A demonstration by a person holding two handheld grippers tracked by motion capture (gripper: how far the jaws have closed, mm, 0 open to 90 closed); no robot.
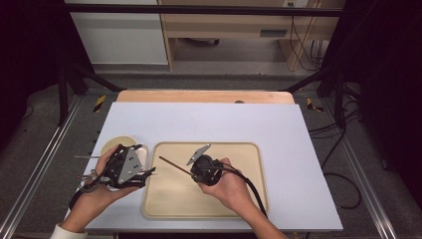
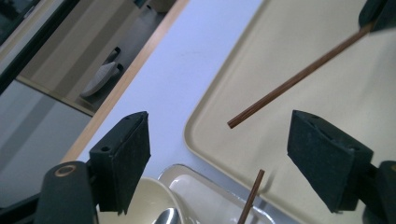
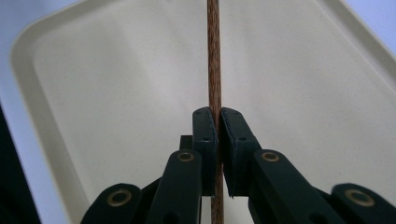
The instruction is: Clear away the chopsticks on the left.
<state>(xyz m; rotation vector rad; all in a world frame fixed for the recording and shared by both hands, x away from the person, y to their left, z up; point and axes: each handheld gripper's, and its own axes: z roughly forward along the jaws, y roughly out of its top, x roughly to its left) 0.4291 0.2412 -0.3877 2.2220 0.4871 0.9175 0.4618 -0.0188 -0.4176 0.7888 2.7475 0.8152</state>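
Observation:
My right gripper (image 1: 195, 172) is shut on a thin brown chopstick (image 1: 174, 165) and holds it above the cream tray (image 1: 249, 149), tip toward the left. Its pads pinch the chopstick (image 3: 214, 56) near its lower part, in the right gripper view (image 3: 218, 121). My left gripper (image 1: 148, 173) sits at the tray's left edge, open, with nothing between its pads (image 2: 219, 158). The held chopstick's (image 2: 299, 77) free tip hangs ahead of those jaws. A second chopstick tip (image 2: 251, 198) pokes up at the bottom, over a white dish (image 2: 205, 196).
A round cream plate (image 1: 117, 143) lies left of the tray, partly under my left hand. A spoon's bowl (image 2: 166, 217) rests in a cream dish below the left jaws. The table's white sheet (image 1: 209, 119) stretches behind the tray, and black frame posts (image 1: 62, 74) flank the table.

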